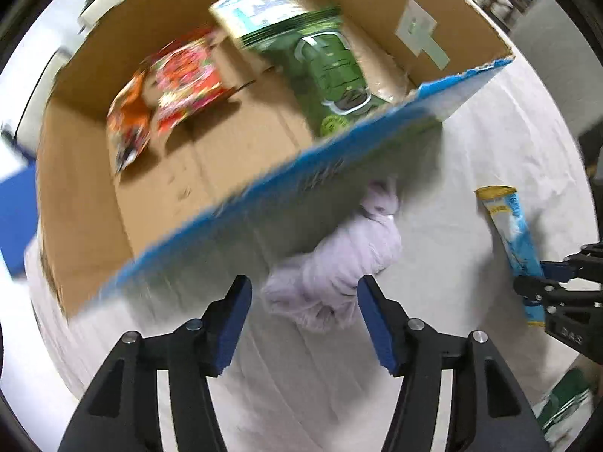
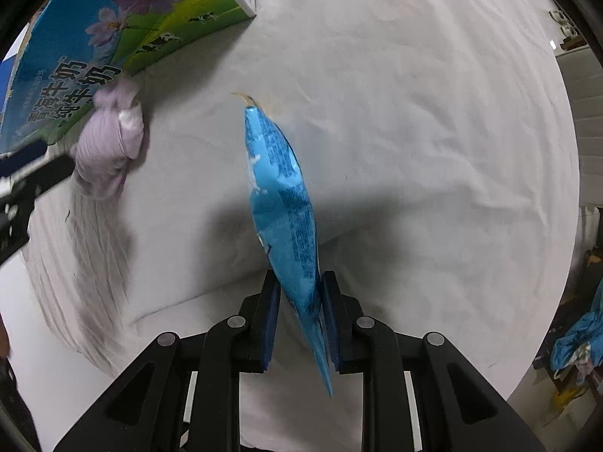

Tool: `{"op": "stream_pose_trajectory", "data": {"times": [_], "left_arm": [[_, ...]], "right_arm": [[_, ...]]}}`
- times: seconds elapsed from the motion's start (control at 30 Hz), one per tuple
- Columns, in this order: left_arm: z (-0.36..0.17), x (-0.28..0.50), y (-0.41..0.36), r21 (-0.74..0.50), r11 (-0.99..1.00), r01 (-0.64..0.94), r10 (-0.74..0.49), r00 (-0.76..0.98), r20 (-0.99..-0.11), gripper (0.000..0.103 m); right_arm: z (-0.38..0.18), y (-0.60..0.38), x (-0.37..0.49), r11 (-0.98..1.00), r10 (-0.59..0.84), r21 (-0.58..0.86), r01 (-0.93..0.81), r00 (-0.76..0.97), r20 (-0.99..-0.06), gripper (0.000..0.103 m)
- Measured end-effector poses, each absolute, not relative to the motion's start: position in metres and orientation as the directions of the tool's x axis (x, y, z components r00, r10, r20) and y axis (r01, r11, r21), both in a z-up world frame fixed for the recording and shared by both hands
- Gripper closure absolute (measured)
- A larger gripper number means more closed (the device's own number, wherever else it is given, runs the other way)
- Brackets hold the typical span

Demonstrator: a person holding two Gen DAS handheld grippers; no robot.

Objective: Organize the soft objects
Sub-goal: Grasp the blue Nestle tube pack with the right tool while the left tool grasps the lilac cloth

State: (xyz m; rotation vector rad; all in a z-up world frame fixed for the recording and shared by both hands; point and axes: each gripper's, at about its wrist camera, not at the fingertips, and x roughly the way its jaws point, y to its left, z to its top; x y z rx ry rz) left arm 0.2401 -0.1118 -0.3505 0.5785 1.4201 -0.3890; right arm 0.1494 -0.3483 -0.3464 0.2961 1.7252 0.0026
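A crumpled lilac cloth (image 1: 339, 263) lies on the white table cover against the outside of an open cardboard box (image 1: 86, 196). My left gripper (image 1: 303, 297) is open, its blue pads on either side of the cloth's near end. The cloth also shows in the right wrist view (image 2: 109, 147). My right gripper (image 2: 299, 297) is shut on a blue snack packet (image 2: 282, 203), held edge-up above the table; the packet shows in the left wrist view (image 1: 512, 241). Inside the box lie a green pouch (image 1: 331, 71), a red packet (image 1: 184, 79) and an orange packet (image 1: 128, 124).
The box's printed blue and green side (image 2: 75, 52) faces the right gripper. A green and white packet (image 1: 565, 403) lies at the table's right edge. The white table cover (image 2: 414, 150) is wrinkled. Blue fabric (image 2: 576, 339) lies beyond the table at right.
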Motion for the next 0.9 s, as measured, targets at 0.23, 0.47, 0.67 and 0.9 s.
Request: {"op": "stream_pose_trajectory", "data": {"times": [0.23,0.47,0.67,0.9], "left_arm": [[-0.397,0.237,-0.156,0.248,0.692,0.677,0.251,0.096,-0.963,0.045],[-0.400,0.236,-0.146,0.193,0.783,0.591,0.204,0.048,-0.978,0.067],[-0.389,0.208,-0.085,-0.034,0.958,0.283,-0.001,-0.116,-0.993,0.067],[-0.412,0.185,-0.048,-0.109,0.989,0.098,-0.088,-0.196,-0.977,0.067]], "right_arm": [[-0.348,-0.332,0.159,0.970,0.186,0.157,0.185,-0.152,-0.971,0.079],[-0.359,-0.313,0.168,0.970,0.169,0.134,0.204,-0.165,-0.972,0.084],[-0.359,-0.315,0.161,0.958,0.210,0.169,0.231,-0.165,-0.964,0.085],[-0.373,-0.310,0.152,0.968,0.188,0.152,0.199,-0.178,-0.966,0.085]]}}
